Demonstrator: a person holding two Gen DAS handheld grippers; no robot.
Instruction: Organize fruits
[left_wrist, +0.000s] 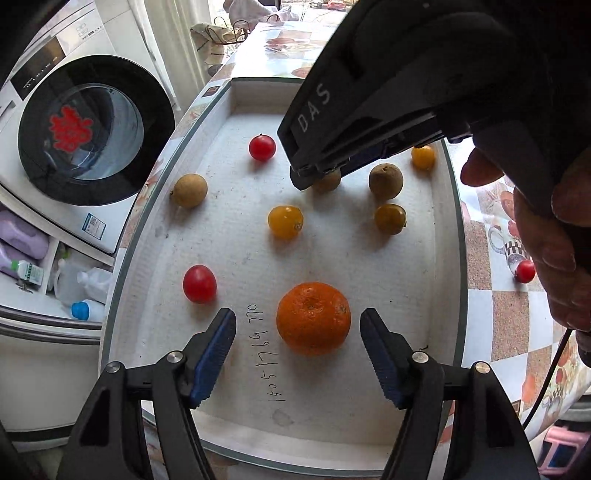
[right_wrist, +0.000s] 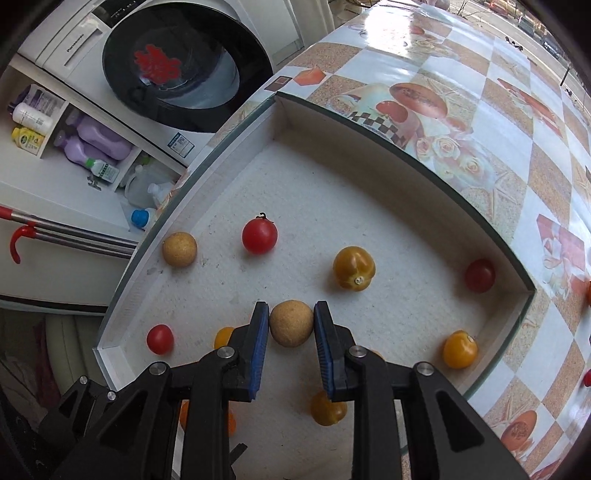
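With its blue fingers (left_wrist: 218, 354) spread wide at the bottom of the left wrist view, the left gripper (left_wrist: 298, 356) hangs released over the white tray (left_wrist: 236, 99), the orange mandarin (left_wrist: 313, 318) lying between and just beyond the tips, untouched. In the right wrist view the right gripper (right_wrist: 291, 334) sits low centre with a tan longan (right_wrist: 291, 322) between its pads; both pads appear to touch the fruit, so it looks clenched on it, though lift cannot be judged. Farther up the tray lie red cherry tomatoes (right_wrist: 259, 235), yellow tomatoes (right_wrist: 354, 268) and another longan (right_wrist: 180, 249) at the left wall, all scattered apart; one red tomato (left_wrist: 525, 271) sits outside on the patterned tabletop (right_wrist: 480, 122). The step in hand seems to be picking this longan for sorting; next, it needs a gentle lift clear of neighbours toward its kind.
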